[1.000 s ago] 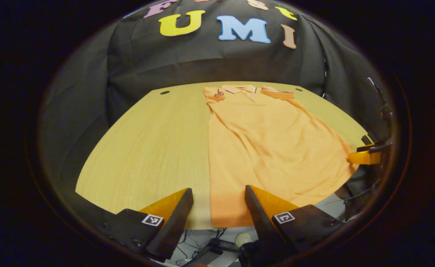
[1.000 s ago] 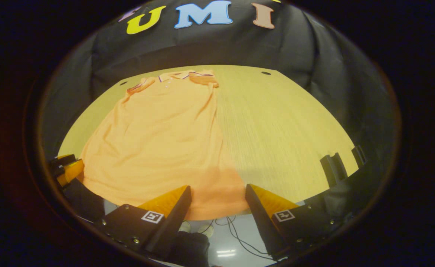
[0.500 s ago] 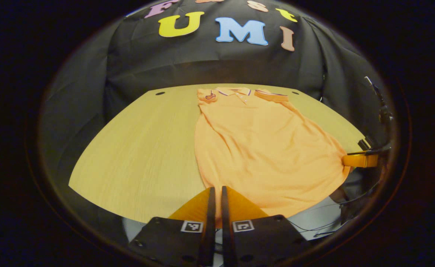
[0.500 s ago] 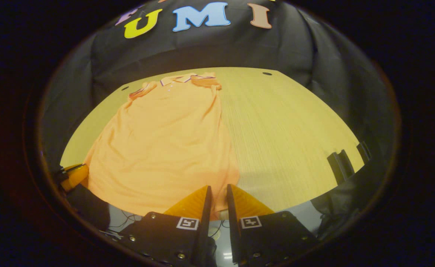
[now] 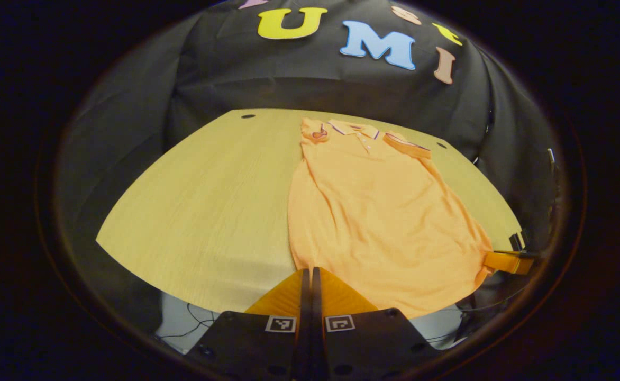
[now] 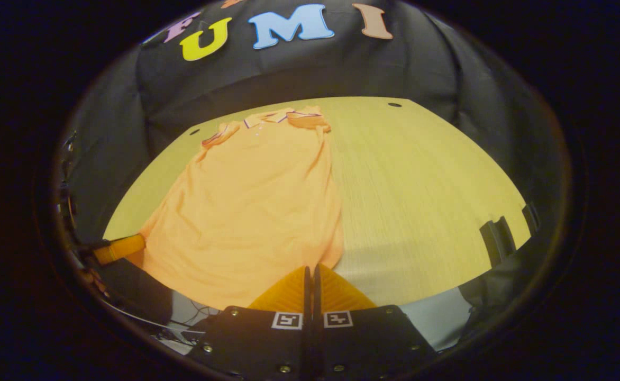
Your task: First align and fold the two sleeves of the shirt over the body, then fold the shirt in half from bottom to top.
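Each claw, left [image 5: 310,271] and right [image 6: 310,269], pinches the shirt's [image 5: 379,211] hem, the shirt stretching toward 12 o'clock on the surface [image 5: 204,201].

Orange polo shirt [image 5: 379,211] lies face-up on the wooden table, collar at the far edge, both sleeves folded in over the body, hem corners lifted off the near edge.

Pale wooden table [image 5: 199,196] with visible grain, curved by the lens. Small dark round holes near its far corners [image 5: 247,116]. Black cloth wall [image 5: 267,74] hanging in soft folds behind. Below the near edge, a light floor with thin dark cables [image 5: 185,325]. Two dark upright brackets [image 6: 495,238] at the table's right edge.
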Motion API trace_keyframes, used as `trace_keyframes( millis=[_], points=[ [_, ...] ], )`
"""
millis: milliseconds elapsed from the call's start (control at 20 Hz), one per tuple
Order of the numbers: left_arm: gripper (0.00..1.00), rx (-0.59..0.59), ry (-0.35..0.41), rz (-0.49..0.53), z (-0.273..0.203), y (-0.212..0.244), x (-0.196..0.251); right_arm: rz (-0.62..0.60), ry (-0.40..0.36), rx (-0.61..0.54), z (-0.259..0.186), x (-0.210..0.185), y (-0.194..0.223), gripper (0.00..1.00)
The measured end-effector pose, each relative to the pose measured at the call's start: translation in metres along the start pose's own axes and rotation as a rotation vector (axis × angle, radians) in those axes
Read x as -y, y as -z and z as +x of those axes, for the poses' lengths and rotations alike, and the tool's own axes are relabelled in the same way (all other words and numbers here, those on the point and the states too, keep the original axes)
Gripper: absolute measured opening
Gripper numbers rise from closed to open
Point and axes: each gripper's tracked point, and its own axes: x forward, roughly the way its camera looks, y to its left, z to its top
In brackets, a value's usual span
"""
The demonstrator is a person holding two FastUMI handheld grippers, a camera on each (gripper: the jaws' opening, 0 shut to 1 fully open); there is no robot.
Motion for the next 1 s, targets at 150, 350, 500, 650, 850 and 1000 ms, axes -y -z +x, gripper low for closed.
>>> trace_keyframes(
  millis=[150, 350, 500, 650, 850, 1000],
  points=[
    [0.06, 0.043, 0.004, -0.031, -0.014, -0.027, 0.012, -0.013, -0.063, 0.069, -0.013, -0.006, -0.03, 0.0],
    [0.06, 0.123, 0.008, -0.027, -0.02, -0.074, 0.032, -0.085, -0.121, 0.146, -0.018, -0.011, -0.073, 0.0],
    [0.07, 0.161, 0.023, -0.005, -0.021, -0.108, 0.045, -0.101, -0.139, 0.206, -0.02, -0.015, -0.105, 0.0],
    [0.06, 0.192, 0.023, -0.008, -0.018, -0.137, 0.047, -0.077, -0.144, 0.245, -0.016, -0.013, -0.137, 0.0],
    [0.07, 0.232, 0.052, -0.033, -0.009, -0.187, 0.044, -0.083, -0.083, 0.299, -0.001, 0.001, -0.185, 0.0],
    [0.06, 0.257, 0.072, -0.02, 0.013, -0.226, 0.042, -0.077, -0.062, 0.343, 0.011, -0.002, -0.225, 0.0]
  ],
)
